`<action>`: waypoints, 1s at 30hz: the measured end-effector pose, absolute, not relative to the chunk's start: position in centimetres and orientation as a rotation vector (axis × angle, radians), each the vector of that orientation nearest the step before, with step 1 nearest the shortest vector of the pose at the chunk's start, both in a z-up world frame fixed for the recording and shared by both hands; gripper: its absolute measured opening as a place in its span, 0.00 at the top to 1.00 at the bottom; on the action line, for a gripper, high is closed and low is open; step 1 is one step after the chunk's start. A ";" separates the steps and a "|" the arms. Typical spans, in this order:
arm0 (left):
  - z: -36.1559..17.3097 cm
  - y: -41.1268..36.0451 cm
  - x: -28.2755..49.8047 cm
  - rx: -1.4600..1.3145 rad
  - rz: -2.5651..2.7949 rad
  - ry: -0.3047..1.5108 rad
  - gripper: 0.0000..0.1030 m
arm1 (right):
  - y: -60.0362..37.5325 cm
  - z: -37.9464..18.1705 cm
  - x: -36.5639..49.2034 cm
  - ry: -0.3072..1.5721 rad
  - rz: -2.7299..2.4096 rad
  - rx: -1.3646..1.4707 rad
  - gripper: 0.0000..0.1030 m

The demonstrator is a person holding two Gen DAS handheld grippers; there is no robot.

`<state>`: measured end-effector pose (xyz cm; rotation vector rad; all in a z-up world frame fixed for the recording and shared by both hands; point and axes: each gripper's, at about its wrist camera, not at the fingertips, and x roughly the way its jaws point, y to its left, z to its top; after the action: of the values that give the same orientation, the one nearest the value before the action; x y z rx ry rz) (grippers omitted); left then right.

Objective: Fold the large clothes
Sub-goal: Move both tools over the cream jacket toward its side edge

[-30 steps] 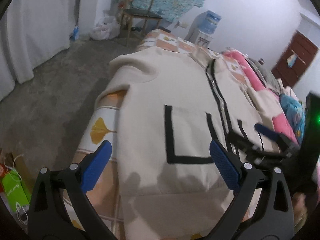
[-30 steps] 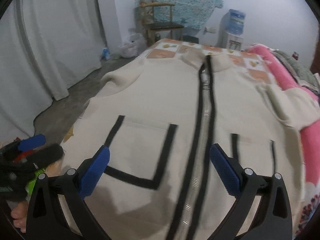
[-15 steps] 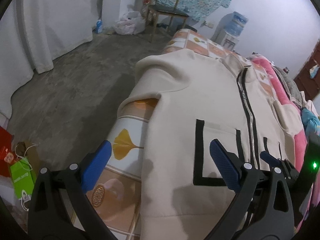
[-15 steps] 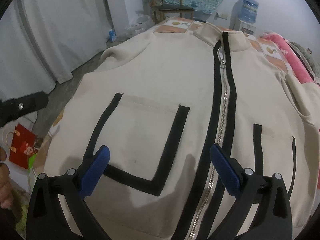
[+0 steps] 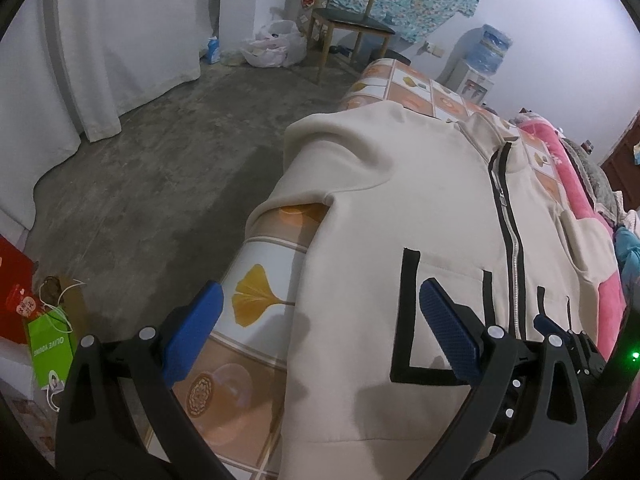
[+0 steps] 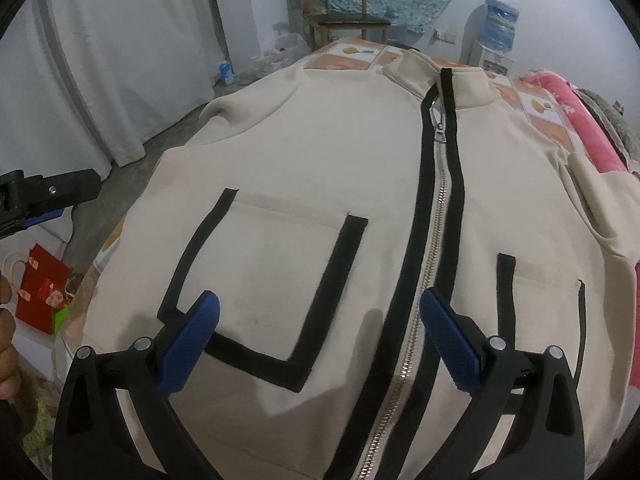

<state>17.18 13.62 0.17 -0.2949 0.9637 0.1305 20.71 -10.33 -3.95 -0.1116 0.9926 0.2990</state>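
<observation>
Clearly the folding has not begun: the cream jacket (image 6: 320, 168) lies spread flat, front up and zipped, across the patterned bed cover (image 5: 256, 272), with its collar toward the far end and one sleeve draped over the bed's edge on the floor side. Both tongs hover above the hem end and neither holds anything. The left gripper (image 5: 320, 332) is spread wide, one blue pad over the bare bed cover and the other over the jacket's black-trimmed pocket (image 5: 440, 312), so it straddles the jacket's side edge. The right gripper (image 6: 320, 336) is equally wide apart, hanging over the pocket and the zipper (image 6: 436, 216) without touching the cloth, as far as the views show. The step in hand looks like lining up for a first grasp. Next, each gripper would need to drop to the fabric and pinch an edge, probably the side hem and sleeve, taking care to catch both layers so the fold carries over cleanly.
</observation>
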 end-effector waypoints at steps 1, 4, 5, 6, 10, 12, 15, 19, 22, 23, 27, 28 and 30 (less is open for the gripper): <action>0.1 13.7 17.2 -0.296 0.129 0.964 0.08 | -10.4 -3.9 20.8 0.993 0.298 -0.110 0.05; 0.2 13.7 17.2 -0.294 0.130 0.962 0.08 | -10.4 -3.9 20.7 0.991 0.297 -0.110 0.05; 0.2 13.7 17.2 -0.293 0.132 0.961 0.08 | -10.3 -3.8 20.6 0.989 0.299 -0.111 0.05; 0.3 13.7 17.1 -0.294 0.134 0.959 0.08 | -10.3 -3.8 20.6 0.988 0.300 -0.113 0.05; 0.5 13.8 17.0 -0.295 0.139 0.957 0.08 | -10.3 -3.7 20.5 0.984 0.302 -0.121 0.05; 0.5 13.8 17.0 -0.296 0.140 0.957 0.08 | -10.3 -3.6 20.5 0.984 0.302 -0.123 0.05; 0.5 13.9 16.9 -0.296 0.141 0.957 0.08 | -10.4 -3.6 20.4 0.982 0.300 -0.122 0.05; 0.6 13.9 16.7 -0.295 0.143 0.958 0.08 | -10.4 -3.5 20.5 0.982 0.297 -0.121 0.05; 0.6 13.9 16.8 -0.296 0.144 0.957 0.08 | -10.5 -3.5 20.5 0.980 0.297 -0.123 0.05; 0.6 13.9 16.8 -0.296 0.144 0.958 0.08 | -10.4 -3.5 20.5 0.979 0.298 -0.124 0.05; 0.6 13.9 16.8 -0.295 0.144 0.960 0.08 | -10.4 -3.5 20.4 0.978 0.299 -0.125 0.05; 0.6 13.9 16.8 -0.295 0.145 0.959 0.08 | -10.4 -3.5 20.4 0.977 0.300 -0.126 0.05; 0.6 13.9 16.8 -0.295 0.145 0.960 0.08 | -10.4 -3.4 20.4 0.976 0.299 -0.127 0.05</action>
<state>16.80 13.91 0.59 -0.2948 0.9599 0.1450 20.40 -10.42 -3.42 -0.1272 0.9759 0.2992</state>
